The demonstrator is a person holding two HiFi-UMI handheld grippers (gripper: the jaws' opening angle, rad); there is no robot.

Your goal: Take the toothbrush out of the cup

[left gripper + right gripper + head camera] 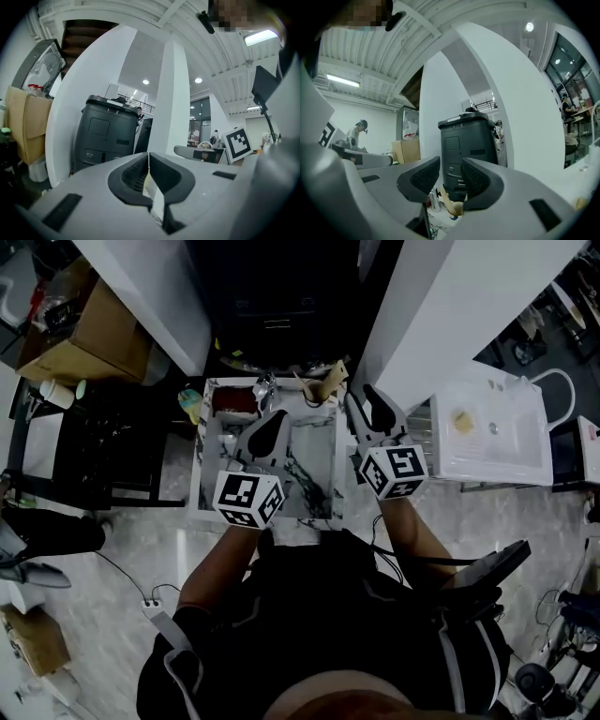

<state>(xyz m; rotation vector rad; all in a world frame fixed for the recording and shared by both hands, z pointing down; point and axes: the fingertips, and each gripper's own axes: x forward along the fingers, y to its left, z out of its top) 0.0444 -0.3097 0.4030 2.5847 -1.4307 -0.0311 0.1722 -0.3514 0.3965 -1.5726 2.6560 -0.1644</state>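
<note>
Fig.: task barely begun: toothbrush (443,194) apparently still in cup (330,388) on bench (314,479), ahead of & below right gripper (451,176), jaws apart, empty; left gripper (149,161) closed, empty; approach, grasp & lift-out remain.

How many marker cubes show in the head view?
2. One cube on the left tongs, over the marble table's near edge; the other cube on the right tongs, beside its right edge.

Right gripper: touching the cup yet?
Apart. The right gripper view shows the right gripper with jaws open and nothing between them; the cup sits farther off, below them, clear of both.
</note>
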